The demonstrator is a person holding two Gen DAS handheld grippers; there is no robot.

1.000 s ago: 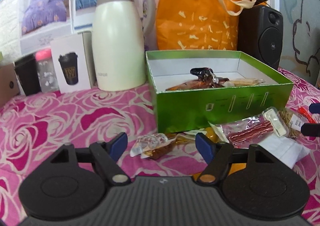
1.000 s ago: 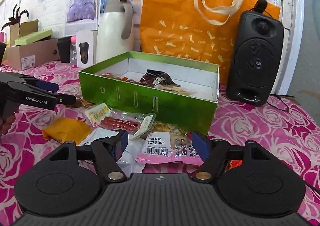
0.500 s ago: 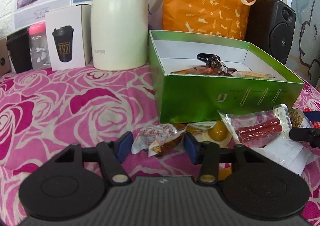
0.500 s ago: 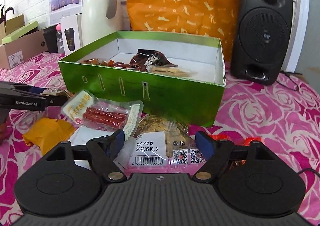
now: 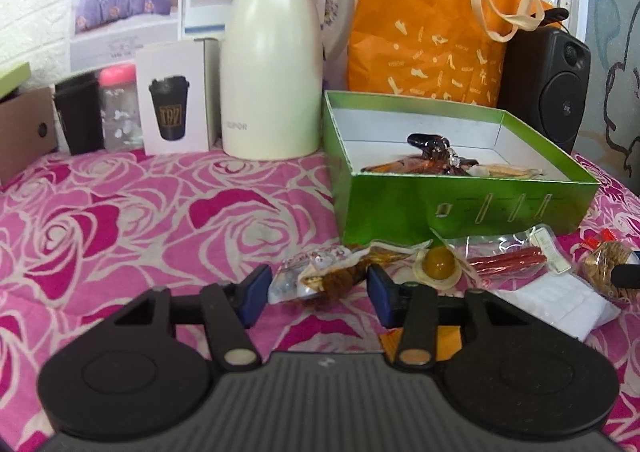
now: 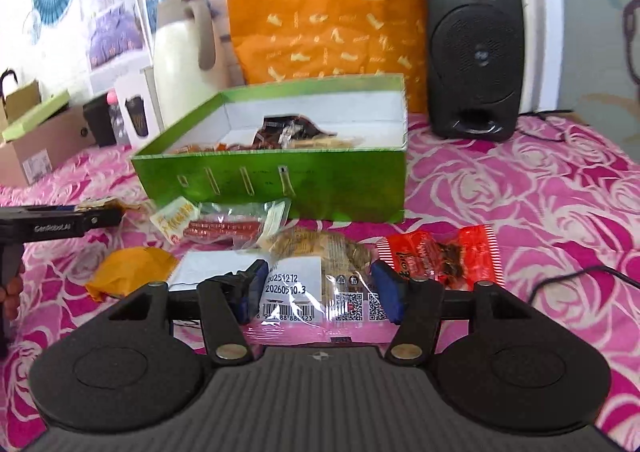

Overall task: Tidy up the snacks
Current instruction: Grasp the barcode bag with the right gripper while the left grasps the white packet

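Readable stuff from where I'm holding these: the white thermos jug (image 5: 272, 71) says SUPOR low on its side. My left gripper (image 6: 60, 227) has GenRobot.AI printed along its black body (seen from my right-hand camera). The clear snack packet (image 6: 316, 284) under my right gripper has a white label with 20251212 and 20260510.3, plus a barcode and QR codes, digits partly smeared by glare.

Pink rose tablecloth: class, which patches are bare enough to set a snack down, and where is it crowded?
Bare: tablecloth left of the green box, in front of the white jug; also right of the box, below the speaker. Crowded: the strip before the box, where the sausage pack and other packets lie.
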